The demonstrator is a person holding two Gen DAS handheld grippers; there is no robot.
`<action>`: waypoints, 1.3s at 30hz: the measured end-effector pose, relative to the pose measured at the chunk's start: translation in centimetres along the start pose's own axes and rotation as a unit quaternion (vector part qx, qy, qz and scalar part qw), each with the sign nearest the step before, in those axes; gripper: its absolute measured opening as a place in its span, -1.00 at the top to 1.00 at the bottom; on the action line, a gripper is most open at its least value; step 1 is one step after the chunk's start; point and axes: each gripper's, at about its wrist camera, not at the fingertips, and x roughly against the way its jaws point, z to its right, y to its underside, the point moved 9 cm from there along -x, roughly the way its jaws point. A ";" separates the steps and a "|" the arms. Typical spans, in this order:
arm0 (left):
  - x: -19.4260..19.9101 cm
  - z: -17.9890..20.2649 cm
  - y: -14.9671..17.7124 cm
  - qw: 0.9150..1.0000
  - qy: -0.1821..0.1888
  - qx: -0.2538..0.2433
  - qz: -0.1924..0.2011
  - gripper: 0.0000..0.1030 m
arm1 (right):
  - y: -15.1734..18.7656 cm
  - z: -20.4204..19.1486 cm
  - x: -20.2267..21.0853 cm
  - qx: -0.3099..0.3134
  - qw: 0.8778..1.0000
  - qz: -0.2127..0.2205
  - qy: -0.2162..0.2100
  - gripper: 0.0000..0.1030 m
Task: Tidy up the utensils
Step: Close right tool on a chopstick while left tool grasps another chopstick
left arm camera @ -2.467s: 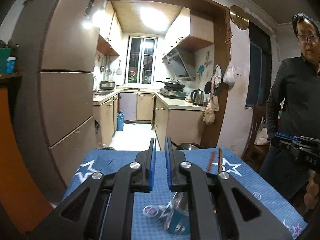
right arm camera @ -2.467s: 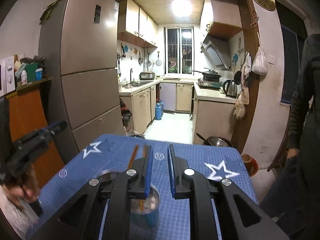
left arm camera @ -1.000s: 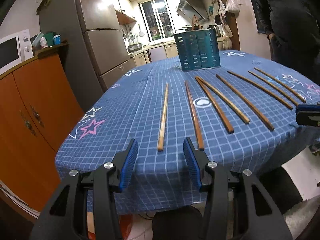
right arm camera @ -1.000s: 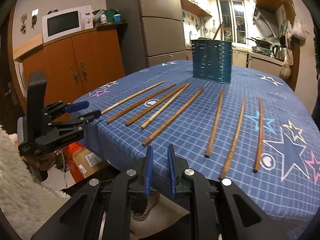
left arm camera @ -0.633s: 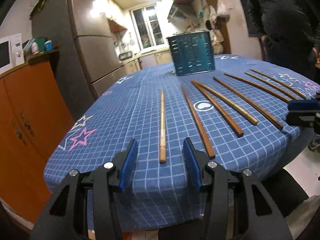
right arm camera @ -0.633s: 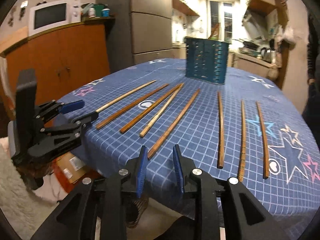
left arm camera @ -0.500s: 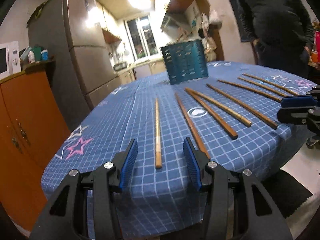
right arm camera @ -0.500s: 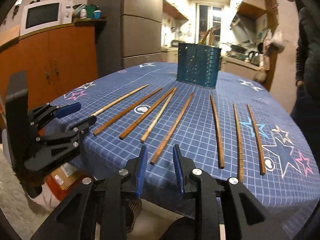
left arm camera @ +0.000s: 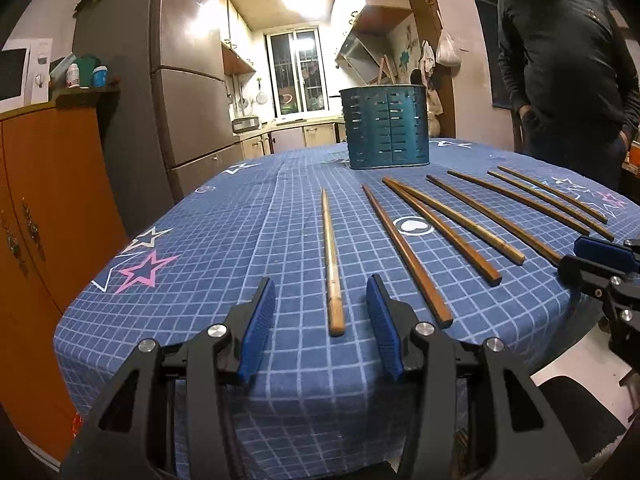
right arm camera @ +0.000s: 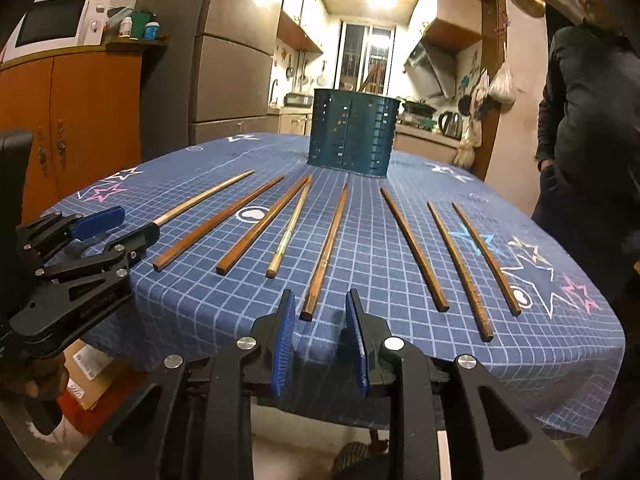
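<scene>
Your left gripper [left arm camera: 322, 308] fingers parted and empty around the pale chopstick [left arm camera: 331, 264] end, right gripper [right arm camera: 320, 322] narrower, just opened, dark chopstick [right arm camera: 326, 246] end ahead, untouched, kettle [right arm camera: 451, 124] only in right view, teal holder [right arm camera: 352, 138] at table's far side.

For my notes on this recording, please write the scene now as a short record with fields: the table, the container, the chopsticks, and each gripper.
table: blue checked cloth with stars
container: teal slotted holder, upright at far side, some sticks inside
chopsticks: eight lying loose in a fan
left gripper: open, the pale leftmost chopstick lies ahead between its fingers, not gripped
right gripper: jaws have just been opening, a brown chopstick ahead, not gripped
</scene>
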 end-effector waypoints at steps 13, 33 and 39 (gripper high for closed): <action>0.1 0.5 0.2 1.000 0.015 0.006 0.015 0.51 | 0.1 -0.5 0.0 -0.010 1.000 0.017 0.013 0.56; 0.2 0.1 0.5 0.999 0.025 0.032 0.028 0.89 | 0.1 -1.1 0.1 -0.025 0.999 0.014 0.015 0.83; 0.3 0.0 0.5 0.999 0.025 0.037 0.027 0.90 | 0.0 -0.9 0.4 -0.035 0.999 0.010 0.014 0.86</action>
